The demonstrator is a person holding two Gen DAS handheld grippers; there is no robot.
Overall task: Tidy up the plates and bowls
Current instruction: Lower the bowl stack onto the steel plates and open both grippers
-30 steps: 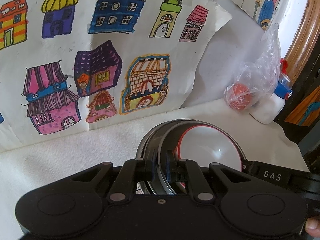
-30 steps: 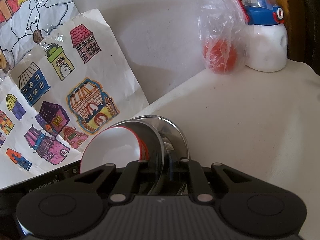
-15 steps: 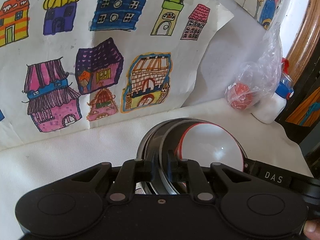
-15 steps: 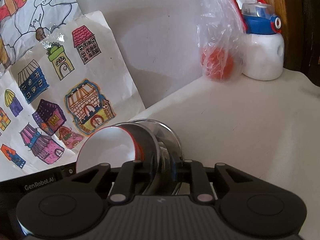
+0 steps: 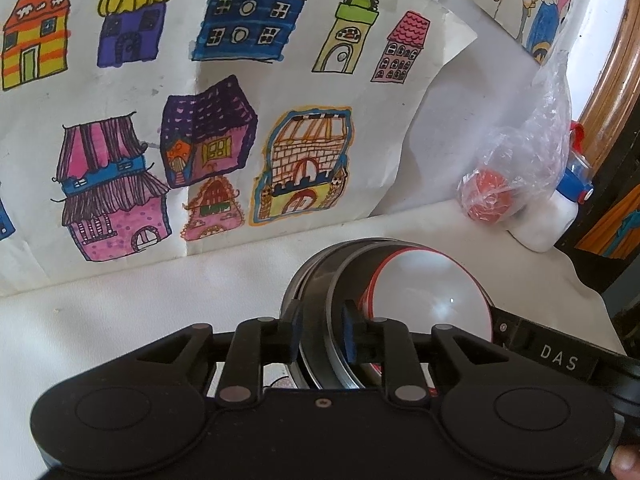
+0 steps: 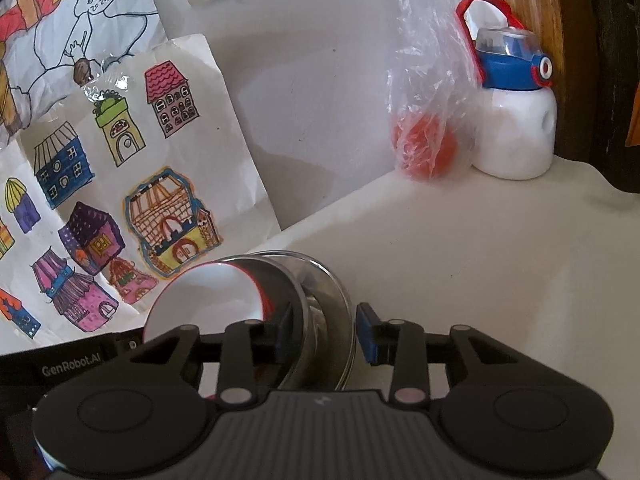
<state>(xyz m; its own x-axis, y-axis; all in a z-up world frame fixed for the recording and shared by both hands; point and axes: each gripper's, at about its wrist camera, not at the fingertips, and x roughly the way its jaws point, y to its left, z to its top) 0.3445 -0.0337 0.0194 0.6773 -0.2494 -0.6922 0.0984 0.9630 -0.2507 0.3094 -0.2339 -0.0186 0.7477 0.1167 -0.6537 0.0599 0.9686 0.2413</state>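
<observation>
Bowls (image 5: 400, 292) | nested steel, red-rimmed white inside | on edge

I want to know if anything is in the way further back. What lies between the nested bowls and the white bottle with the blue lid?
Right wrist view: only bare white tabletop between the bowls and the bottle; the bagged orange thing sits beside the bottle.

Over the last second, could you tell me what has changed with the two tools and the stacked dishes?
Both tools have just been opening: the left tool and the right tool have let go of the stacked dishes, whose rims sit between their spread fingers. The stack, the bagged orange ball and the bottle have not moved.
</observation>
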